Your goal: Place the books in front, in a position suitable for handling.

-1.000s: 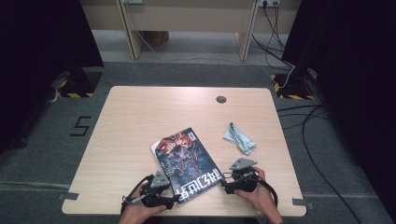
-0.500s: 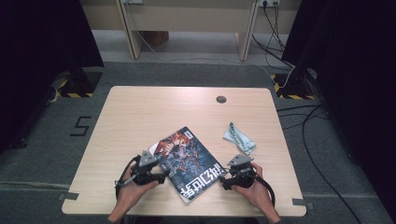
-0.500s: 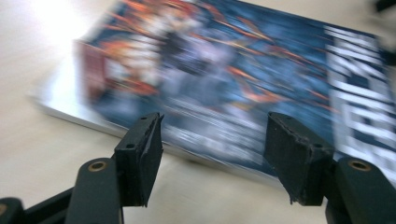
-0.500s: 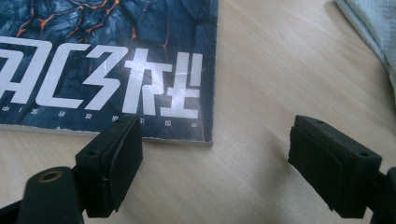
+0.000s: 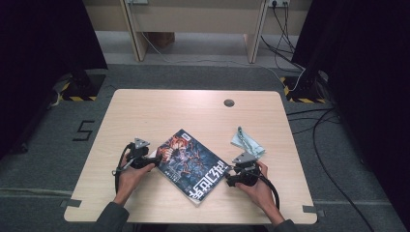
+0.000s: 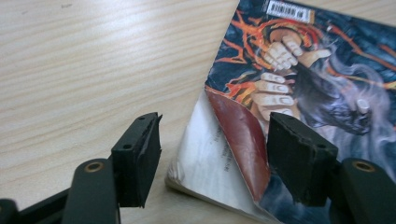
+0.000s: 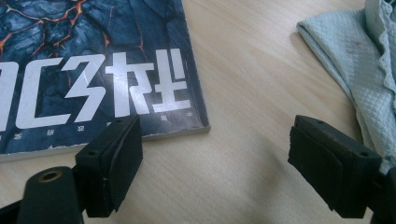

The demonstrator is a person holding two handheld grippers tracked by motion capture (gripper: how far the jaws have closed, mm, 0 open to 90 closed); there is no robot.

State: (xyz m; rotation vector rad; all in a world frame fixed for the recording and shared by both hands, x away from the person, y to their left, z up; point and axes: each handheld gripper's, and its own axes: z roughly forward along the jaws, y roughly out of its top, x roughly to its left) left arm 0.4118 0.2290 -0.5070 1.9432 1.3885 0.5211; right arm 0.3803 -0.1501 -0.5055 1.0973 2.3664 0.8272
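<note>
left tool: wide, straddling the lifted cover corner, no grip | right tool: wide, empty, at the near right corner | book: flat on worktop, long axis far-left to near-right

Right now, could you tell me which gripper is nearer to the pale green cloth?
Right. The right gripper sits just below the cloth; the left gripper is across the book, at its far corner.

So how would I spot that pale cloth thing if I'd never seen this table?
Start at the wooden table and go to its right half, beyond the dark comic book. The cloth lies crumpled just above the right tool. It is the one soft, pale blue-green thing there, with a quilted weave.
</note>
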